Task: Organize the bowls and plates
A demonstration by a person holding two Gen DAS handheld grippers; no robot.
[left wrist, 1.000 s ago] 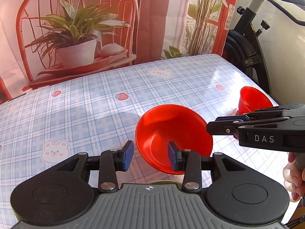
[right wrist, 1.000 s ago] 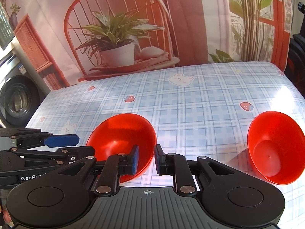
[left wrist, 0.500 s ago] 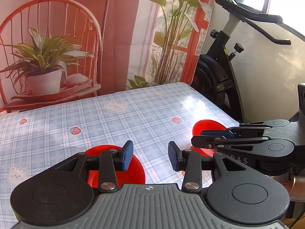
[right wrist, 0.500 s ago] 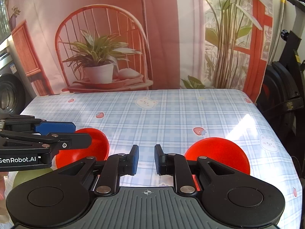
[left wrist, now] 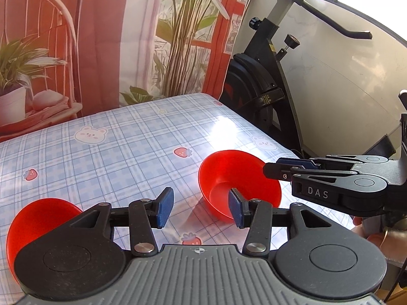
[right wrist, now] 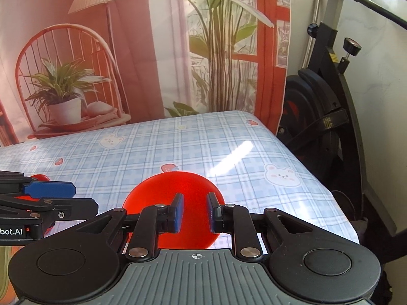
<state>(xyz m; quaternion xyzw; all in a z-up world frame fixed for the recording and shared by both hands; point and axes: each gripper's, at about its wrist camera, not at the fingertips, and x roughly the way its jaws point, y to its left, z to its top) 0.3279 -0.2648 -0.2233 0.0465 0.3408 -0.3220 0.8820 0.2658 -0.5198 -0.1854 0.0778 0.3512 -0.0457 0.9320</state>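
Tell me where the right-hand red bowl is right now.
The red bowl sits near the table's right edge, tilted, just ahead of the right gripper.

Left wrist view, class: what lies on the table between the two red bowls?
Only bare checked tablecloth with strawberry prints lies between the left bowl and the right bowl.

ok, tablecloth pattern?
The tablecloth is light blue plaid with bear and strawberry prints; clearest in the right wrist view.

A plaid-covered table (left wrist: 132, 152) carries 2 red bowls (left wrist: 239, 183).
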